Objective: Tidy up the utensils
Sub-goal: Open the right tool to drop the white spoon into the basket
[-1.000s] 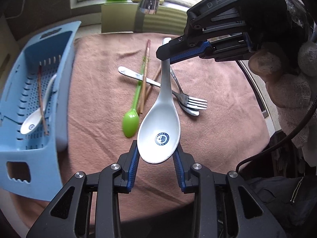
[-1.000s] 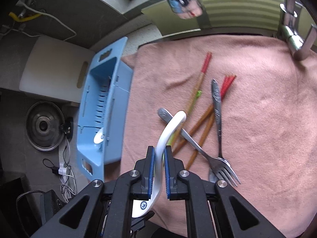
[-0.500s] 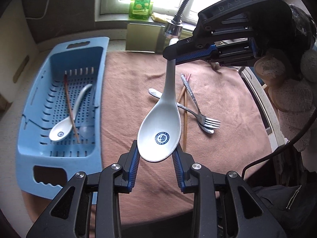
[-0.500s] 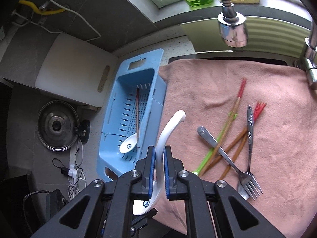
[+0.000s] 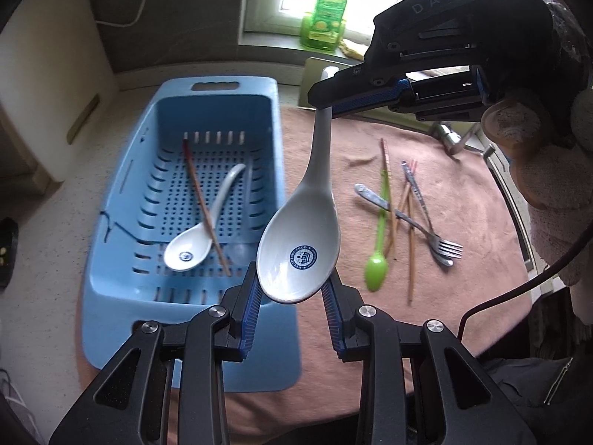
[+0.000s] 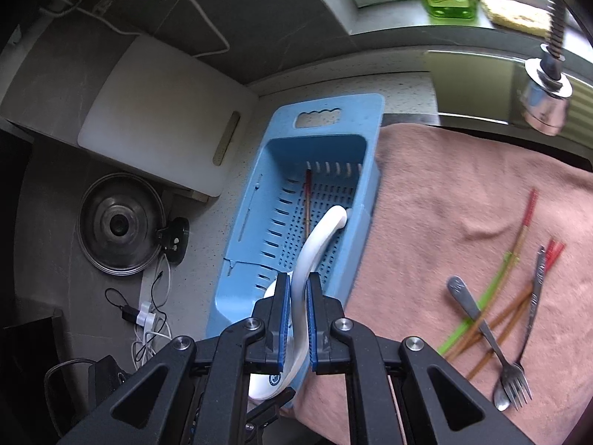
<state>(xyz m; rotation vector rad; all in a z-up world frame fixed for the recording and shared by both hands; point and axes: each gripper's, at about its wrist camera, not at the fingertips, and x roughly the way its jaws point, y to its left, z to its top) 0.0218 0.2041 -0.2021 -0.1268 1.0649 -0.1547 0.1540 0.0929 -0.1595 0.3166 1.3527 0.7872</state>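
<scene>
So the white spoon (image 5: pixel 300 237) is gripped at both ends: bowl pinched in the left tongs (image 5: pixel 292 289), handle clamped in the right tongs (image 6: pixel 294 319). The blue basket (image 5: pixel 111 222) is seen left of it, long axes roughly matched, left hand judged nearer.

A white ceramic soup spoon (image 5: pixel 300 244), blue logo in its bowl, hangs tilted above the blue slotted basket (image 5: pixel 122 267), handle up.
</scene>
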